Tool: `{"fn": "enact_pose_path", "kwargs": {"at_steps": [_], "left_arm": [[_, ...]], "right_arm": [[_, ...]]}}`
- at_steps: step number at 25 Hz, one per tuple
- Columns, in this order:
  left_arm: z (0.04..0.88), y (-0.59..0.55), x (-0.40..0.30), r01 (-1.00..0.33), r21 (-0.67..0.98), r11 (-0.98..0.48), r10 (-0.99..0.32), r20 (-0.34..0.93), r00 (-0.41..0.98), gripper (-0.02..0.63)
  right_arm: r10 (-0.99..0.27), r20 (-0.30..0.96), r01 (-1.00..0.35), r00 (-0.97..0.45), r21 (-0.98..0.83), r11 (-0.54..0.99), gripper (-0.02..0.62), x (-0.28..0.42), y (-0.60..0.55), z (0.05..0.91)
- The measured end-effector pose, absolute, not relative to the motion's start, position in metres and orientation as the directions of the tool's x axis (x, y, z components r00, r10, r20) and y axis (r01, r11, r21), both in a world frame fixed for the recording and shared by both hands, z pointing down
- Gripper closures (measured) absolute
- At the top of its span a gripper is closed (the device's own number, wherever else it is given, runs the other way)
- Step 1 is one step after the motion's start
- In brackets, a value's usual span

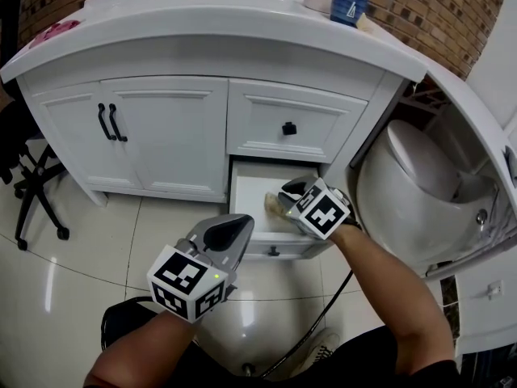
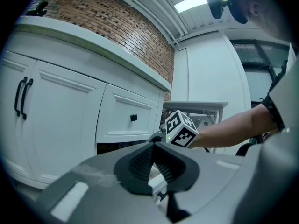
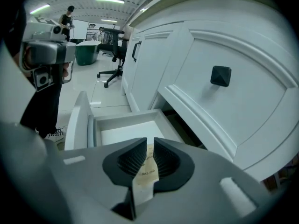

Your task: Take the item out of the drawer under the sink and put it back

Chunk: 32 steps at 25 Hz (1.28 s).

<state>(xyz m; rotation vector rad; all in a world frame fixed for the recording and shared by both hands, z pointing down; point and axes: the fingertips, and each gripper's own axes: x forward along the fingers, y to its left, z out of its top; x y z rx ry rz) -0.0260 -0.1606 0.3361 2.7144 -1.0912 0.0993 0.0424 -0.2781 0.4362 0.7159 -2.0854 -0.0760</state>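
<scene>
Glossy floor (image 1: 81,249), brick wall (image 1: 436,6) — black office chair (image 1: 34,186).

Grey left gripper (image 1: 241,223), black-white marker cube (image 1: 187,281)

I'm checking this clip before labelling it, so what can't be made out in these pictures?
Packet: print too small, and the right gripper jaws cover its sides, right gripper view.
Drawer interior: right part behind the right gripper, head view.
Blue container label: too small, head view.
</scene>
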Motion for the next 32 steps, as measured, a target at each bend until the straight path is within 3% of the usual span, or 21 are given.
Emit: {"fn": "enact_pose_path", "kwargs": {"at_steps": [5,12,20,24,32], "left_arm": [[0.339,-0.159,-0.024,-0.693,0.167,-0.702,-0.676,0.152,0.721,0.600],[0.336,-0.160,-0.028,-0.697,0.173,-0.696,-0.682,0.144,0.717,0.600],[0.340,-0.159,-0.020,-0.687,0.176,-0.705,-0.670,0.154,0.727,0.600],[0.336,-0.159,-0.017,-0.679,0.142,-0.720,-0.662,0.152,0.734,0.600],[0.336,-0.155,-0.017,-0.684,0.145,-0.715,-0.666,0.158,0.729,0.600]], "right_arm": [[-0.557,0.672,-0.547,-0.488,0.262,0.795,0.577,0.048,-0.263,0.407],[-0.560,0.478,-0.666,-0.677,-0.073,0.743,0.588,0.053,-0.198,0.350],[-0.632,0.340,-0.705,-0.696,-0.160,0.690,0.588,0.075,-0.164,0.326],[-0.636,0.318,-0.710,-0.703,-0.263,0.654,0.588,0.089,-0.161,0.343],[-0.605,0.353,-0.693,-0.714,-0.231,0.683,0.588,0.088,-0.153,0.353]]}}
